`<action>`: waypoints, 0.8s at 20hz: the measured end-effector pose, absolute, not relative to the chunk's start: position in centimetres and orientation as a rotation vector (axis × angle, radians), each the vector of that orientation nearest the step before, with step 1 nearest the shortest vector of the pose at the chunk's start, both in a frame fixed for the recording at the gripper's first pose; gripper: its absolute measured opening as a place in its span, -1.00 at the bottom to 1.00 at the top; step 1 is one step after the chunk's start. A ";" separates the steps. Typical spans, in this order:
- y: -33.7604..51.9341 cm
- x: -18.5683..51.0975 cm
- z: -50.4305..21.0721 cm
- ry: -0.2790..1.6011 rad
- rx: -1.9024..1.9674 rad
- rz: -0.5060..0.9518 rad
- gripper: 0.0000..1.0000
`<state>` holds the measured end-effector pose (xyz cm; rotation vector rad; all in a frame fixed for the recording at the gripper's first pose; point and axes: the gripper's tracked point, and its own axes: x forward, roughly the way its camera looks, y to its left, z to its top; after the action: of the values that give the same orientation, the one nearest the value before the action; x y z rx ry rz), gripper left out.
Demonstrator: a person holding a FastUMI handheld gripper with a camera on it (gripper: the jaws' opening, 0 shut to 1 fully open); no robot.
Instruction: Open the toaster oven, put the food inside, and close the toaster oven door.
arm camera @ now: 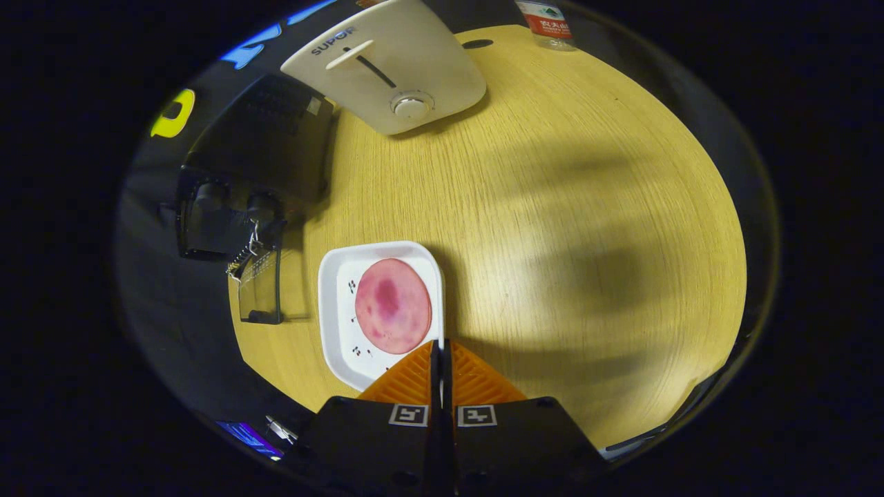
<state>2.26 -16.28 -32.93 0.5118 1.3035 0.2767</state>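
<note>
1. While the gripper (440, 352) hangs over the near edge of the round wooden table (552, 207), its two orange fingers (414, 379) are pressed together with only a thin dark seam between them, and nothing is held in them.
2. Just ahead of the fingertips lies a white square plate (335, 310) with rounded corners, close to the table's near-left edge; the fingertips overlap its near corner in the picture, though whether they touch it cannot be told.
3. On the plate rests the food, a round pink slice of meat (392, 306) with a darker blotch near its middle, lying flat and just beyond the fingertips.
4. At the table's left edge stands the black toaster oven (276, 138), with two knobs (207, 197) showing; its glass door (261, 293) lies swung down and open, just left of the plate.
5. At the far-left part of the table, well beyond the plate, sits a white toaster (394, 62) with a lever in a slot and a round dial.
6. At the far edge a plastic water bottle (549, 21) with a red-and-white label stands well apart from the rest.
</note>
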 end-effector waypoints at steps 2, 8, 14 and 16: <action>-16.6 2.1 -32.0 1.270 0.560 0.252 -0.97; -16.9 1.3 -29.0 1.167 0.815 0.158 -0.97; -16.2 -1.4 -26.3 1.078 0.865 0.123 -0.97; -15.3 -2.3 -25.1 1.051 0.876 0.124 -0.97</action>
<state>-2.27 -15.33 -25.11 0.8764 1.0506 0.1239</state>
